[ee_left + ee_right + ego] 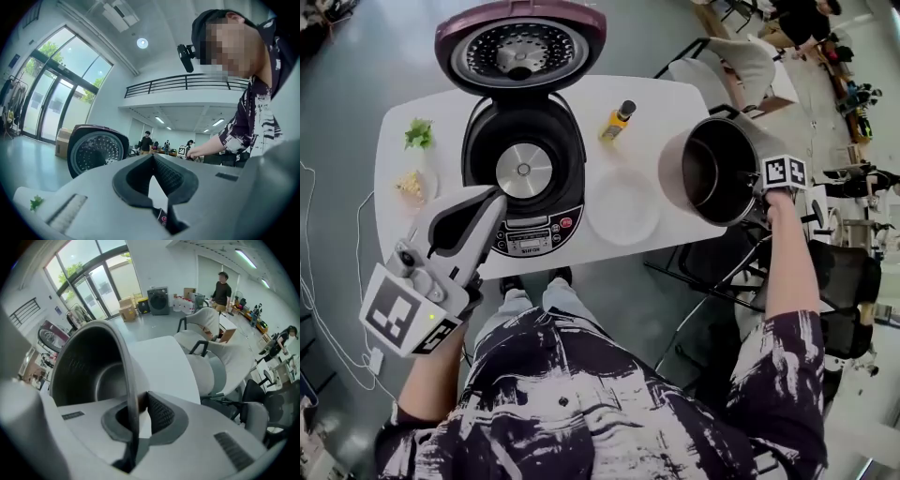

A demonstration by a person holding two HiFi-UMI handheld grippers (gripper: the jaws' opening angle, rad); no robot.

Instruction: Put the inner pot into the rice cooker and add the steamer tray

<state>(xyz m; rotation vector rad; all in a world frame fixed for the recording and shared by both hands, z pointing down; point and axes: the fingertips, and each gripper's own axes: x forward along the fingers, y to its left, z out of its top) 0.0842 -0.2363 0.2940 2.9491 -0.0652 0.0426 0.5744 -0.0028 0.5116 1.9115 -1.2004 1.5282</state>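
The rice cooker (525,178) stands open on the white table (666,103), its lid (520,42) tipped up at the back and its well bare. My right gripper (759,187) is shut on the rim of the metal inner pot (712,173), which hangs tilted in the air over the table's right edge. In the right gripper view the pot (89,366) fills the left side, its rim pinched between the pads (159,413). A white round steamer tray (623,206) lies to the right of the cooker. My left gripper (492,202) is shut and empty by the cooker's front left.
A yellow bottle (619,120) stands behind the tray. Greens (419,133) and a small plate of food (412,185) lie at the table's left end. Chairs (741,61) stand off the right side. A cable (356,262) runs across the floor at left.
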